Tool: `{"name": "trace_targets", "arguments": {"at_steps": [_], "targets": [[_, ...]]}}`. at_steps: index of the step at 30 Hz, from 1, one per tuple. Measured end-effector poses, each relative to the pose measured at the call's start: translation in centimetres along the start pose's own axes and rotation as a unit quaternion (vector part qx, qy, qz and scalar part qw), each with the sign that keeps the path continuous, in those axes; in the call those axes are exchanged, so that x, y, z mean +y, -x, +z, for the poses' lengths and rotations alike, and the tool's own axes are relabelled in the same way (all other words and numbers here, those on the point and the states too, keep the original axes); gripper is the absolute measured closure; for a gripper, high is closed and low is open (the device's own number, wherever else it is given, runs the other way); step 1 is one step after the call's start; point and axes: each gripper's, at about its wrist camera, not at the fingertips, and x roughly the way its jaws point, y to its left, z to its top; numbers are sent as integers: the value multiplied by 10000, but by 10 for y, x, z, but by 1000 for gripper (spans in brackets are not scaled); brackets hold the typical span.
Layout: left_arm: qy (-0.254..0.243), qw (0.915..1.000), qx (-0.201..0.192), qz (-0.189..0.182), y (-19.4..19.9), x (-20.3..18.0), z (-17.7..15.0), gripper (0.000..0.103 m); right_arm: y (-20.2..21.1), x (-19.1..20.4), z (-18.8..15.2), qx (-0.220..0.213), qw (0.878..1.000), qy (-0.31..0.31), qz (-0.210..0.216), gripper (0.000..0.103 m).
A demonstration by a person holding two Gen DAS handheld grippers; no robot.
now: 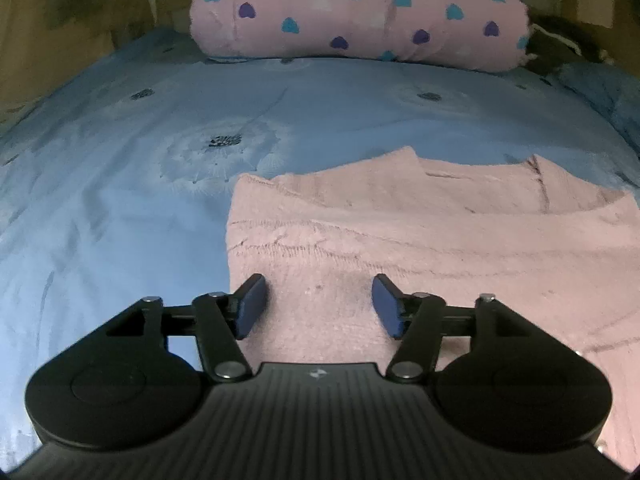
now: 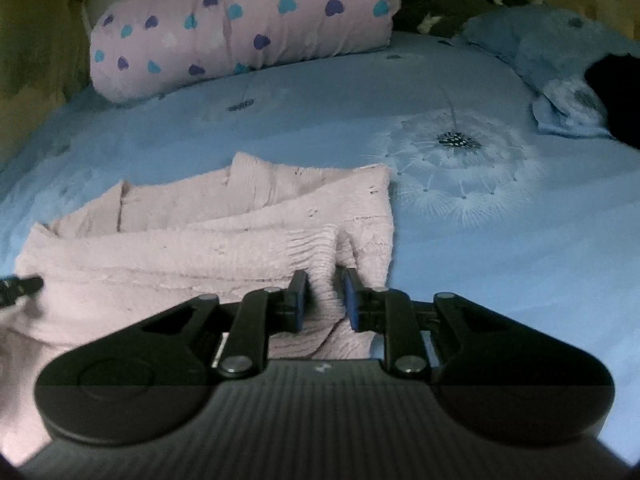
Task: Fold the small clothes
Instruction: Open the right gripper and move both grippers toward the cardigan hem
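Observation:
A pale pink knitted garment (image 1: 420, 240) lies partly folded on the blue bedsheet (image 1: 120, 220). My left gripper (image 1: 319, 304) is open just above the garment's near left part, its blue pads (image 1: 252, 304) apart with nothing between them. In the right wrist view the garment (image 2: 200, 236) lies to the left and centre. My right gripper (image 2: 323, 300) is shut on a bunched ridge of the garment's near right edge. The tip of the left gripper (image 2: 20, 286) shows at the far left there.
A rolled pink blanket with blue and purple hearts (image 1: 360, 12) lies across the far end of the bed. A blue pillow (image 2: 560, 64) and dark clothing (image 2: 620, 96) sit at the far right. The sheet has dandelion prints (image 2: 460, 160).

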Motion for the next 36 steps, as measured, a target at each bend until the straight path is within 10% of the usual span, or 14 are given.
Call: {"name": "trace_targets", "arguments": {"at_steps": [19, 36], "targets": [[-337, 9986, -115, -397, 166, -7, -60, 25, 161, 48, -69, -535, 9925, 953, 553, 47], [-1107, 9933, 127, -291, 245, -14, -154, 23, 235, 72, -151, -496, 9810, 1768, 623, 47]]}}
